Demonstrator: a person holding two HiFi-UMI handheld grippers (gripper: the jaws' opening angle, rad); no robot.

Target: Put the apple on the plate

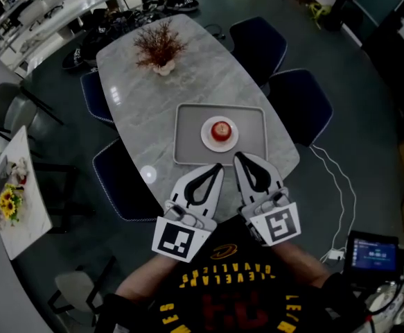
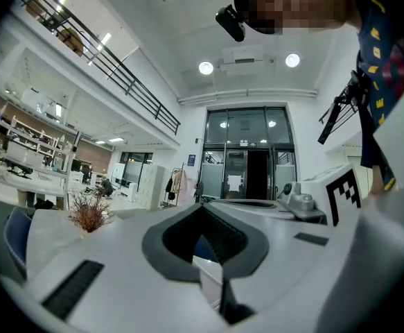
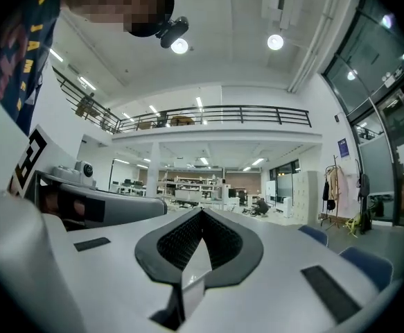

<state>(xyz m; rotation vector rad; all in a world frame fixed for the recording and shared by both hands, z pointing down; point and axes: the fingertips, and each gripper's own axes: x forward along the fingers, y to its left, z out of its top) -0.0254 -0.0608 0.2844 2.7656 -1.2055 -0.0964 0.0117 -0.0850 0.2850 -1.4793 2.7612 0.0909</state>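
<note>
The left gripper (image 1: 215, 167) hangs over the near edge of the surface (image 1: 139, 109). Its jaws are pressed together on nothing, tips at the near rim of the grey tray (image 1: 188, 148). The apple (image 1: 220, 130) sits on the white plate (image 1: 207, 139) mid-tray, with bare tray all round. The right gripper (image 1: 238, 157), likewise closed and empty, lies just beside the left.

The left tongs (image 1: 216, 167) and right tongs (image 1: 238, 157) hover side by side, right at the left's three o'clock, tips pointing toward twelve o'clock, each with jaws closed together on nothing.
</note>
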